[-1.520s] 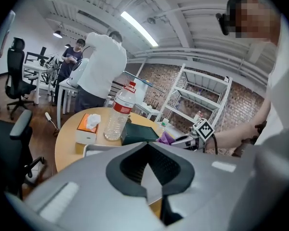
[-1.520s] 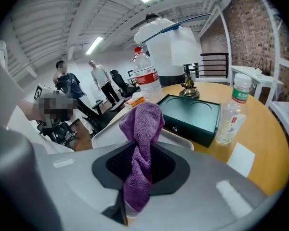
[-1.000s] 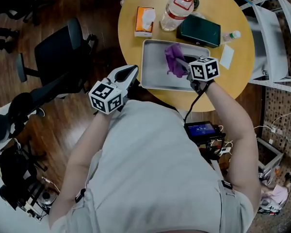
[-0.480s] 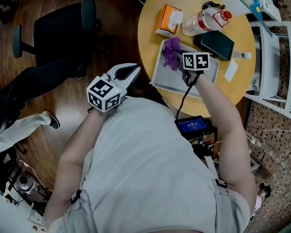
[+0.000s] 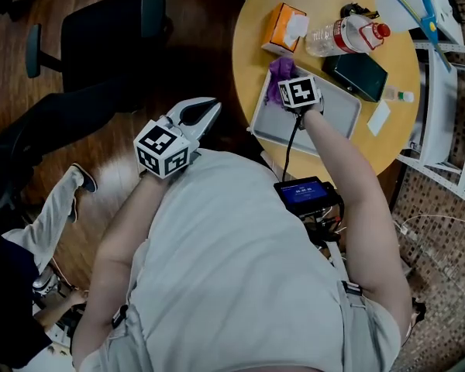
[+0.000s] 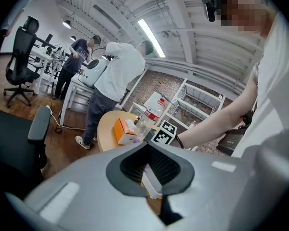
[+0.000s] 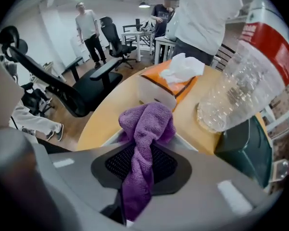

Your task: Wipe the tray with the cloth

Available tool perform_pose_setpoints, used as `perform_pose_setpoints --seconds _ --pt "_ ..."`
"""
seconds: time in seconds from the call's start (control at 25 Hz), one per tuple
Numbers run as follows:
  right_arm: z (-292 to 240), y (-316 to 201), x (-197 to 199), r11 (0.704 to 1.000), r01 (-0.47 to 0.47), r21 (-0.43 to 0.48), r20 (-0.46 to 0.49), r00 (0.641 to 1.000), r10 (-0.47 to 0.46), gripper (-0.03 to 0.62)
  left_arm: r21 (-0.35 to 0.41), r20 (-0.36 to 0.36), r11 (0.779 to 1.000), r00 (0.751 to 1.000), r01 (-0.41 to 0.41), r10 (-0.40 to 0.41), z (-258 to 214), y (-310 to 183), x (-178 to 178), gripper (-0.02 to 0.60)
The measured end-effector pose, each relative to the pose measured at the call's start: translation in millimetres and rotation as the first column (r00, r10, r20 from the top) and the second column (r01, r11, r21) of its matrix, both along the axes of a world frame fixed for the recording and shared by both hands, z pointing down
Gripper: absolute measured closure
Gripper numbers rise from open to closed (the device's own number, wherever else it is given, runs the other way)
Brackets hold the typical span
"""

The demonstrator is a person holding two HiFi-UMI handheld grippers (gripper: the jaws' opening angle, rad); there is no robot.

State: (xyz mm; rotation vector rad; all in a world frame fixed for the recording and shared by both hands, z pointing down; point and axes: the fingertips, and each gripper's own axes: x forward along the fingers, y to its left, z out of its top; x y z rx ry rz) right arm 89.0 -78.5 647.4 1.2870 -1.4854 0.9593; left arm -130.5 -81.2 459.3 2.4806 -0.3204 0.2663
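A grey metal tray [image 5: 325, 118] lies on the round yellow table [image 5: 252, 53]. My right gripper [image 5: 293, 91] points steeply down over the tray's far left corner. A purple cloth [image 5: 278, 72] bunches up just beyond its marker cube. In the right gripper view the cloth [image 7: 147, 124] runs as a twisted strand between the jaws of the right gripper [image 7: 139, 172]. Those jaws have just been opening a little, and the cloth still looks pinched. The tray's rim [image 7: 110, 138] shows beside it. My left gripper [image 5: 215, 105] hovers off the table, jaws together and empty; it appears again as the left gripper [image 6: 149, 172].
An orange tissue box [image 5: 283, 28], a lying plastic bottle [image 5: 345, 36], a dark flat case [image 5: 359, 74] and a white card [image 5: 378, 118] surround the tray. A black office chair [image 5: 101, 37] stands left of the table, white shelving [image 5: 442, 91] right. People stand behind.
The right gripper has carried the cloth from the tray's middle to its far left corner and tipped further down. The left gripper stays off the table's edge.
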Motion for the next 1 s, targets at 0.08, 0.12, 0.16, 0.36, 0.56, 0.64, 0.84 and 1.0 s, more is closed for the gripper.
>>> perform_pose_setpoints --seconds 0.08,0.12,0.16,0.36,0.56,0.64,0.84,1.0 --pt "2.8 0.6 0.1 1.000 0.029 -0.002 -0.023 0.999 -0.029 0.513 0.004 0.000 1.000 1.000 -0.016 0.016 -1.5 3.0 2.9 0.581" --pt "3.3 1.4 0.8 0.999 0.035 -0.001 -0.023 0.999 -0.035 0.514 0.004 0.001 1.000 1.000 -0.023 0.023 -1.8 4.3 3.7 0.581" --pt "3.4 2.5 1.7 0.999 0.039 -0.001 -0.020 0.999 -0.039 0.516 0.004 0.003 1.000 1.000 -0.028 0.028 -1.6 5.4 4.1 0.581" --pt "2.3 12.6 17.3 0.998 0.057 -0.011 -0.041 0.998 -0.058 0.516 0.000 0.010 0.999 0.999 -0.039 0.039 0.1 7.8 11.9 0.581" --pt "2.0 39.6 51.2 0.999 0.034 -0.022 -0.044 0.998 -0.035 0.516 0.001 0.012 0.997 0.997 -0.077 0.077 -3.4 16.3 33.8 0.581" --pt "1.8 51.2 66.2 1.000 0.011 -0.024 -0.028 1.000 -0.012 0.516 0.003 0.014 0.996 0.996 -0.090 0.090 -5.0 20.4 43.5 0.581" --pt "1.6 75.6 101.5 0.999 -0.036 -0.021 -0.008 0.999 0.036 0.514 0.010 0.025 0.993 0.993 -0.114 0.114 -7.4 31.1 64.2 0.581" --pt "2.7 94.7 132.0 0.997 -0.073 -0.025 -0.005 0.997 0.073 0.514 0.003 0.038 0.991 0.991 -0.130 0.130 -8.4 41.1 79.3 0.581"
